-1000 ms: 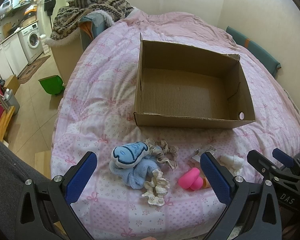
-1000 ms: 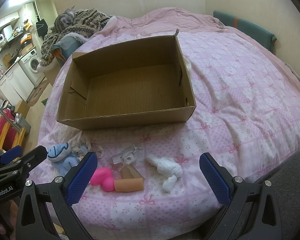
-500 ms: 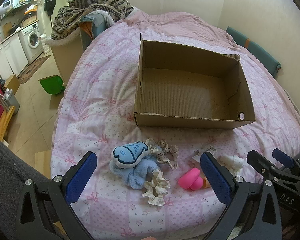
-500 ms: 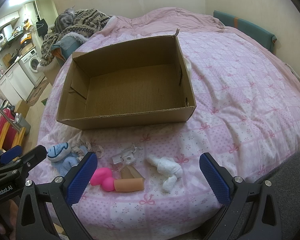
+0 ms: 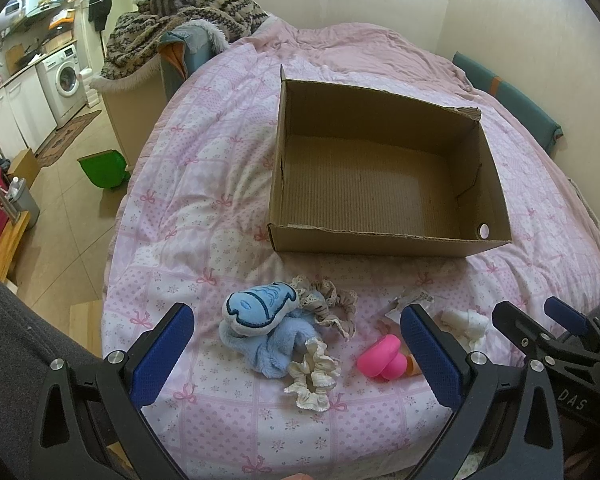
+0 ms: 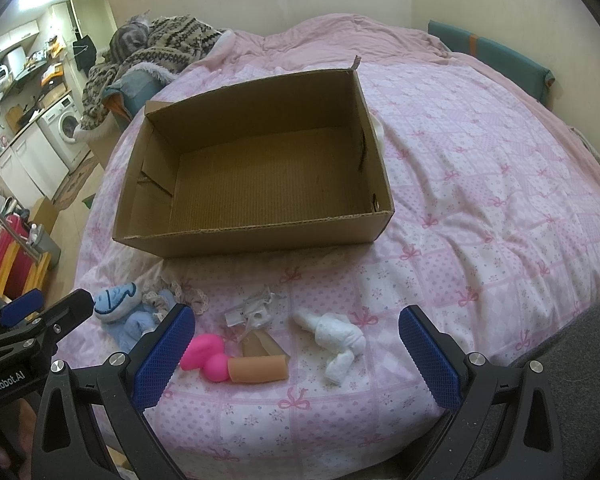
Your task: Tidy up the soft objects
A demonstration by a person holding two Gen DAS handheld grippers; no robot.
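Where claws [image 5: 296, 354] gape, soft toys [image 5: 262, 314] between.

Nothing has visibly changed since the earlier pictures: both views and every object lie exactly as before.

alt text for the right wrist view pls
An empty cardboard box sits on a pink quilt; nearer, a pink toy, white cloth bundle and blue plush lie between the right gripper's open jaws.
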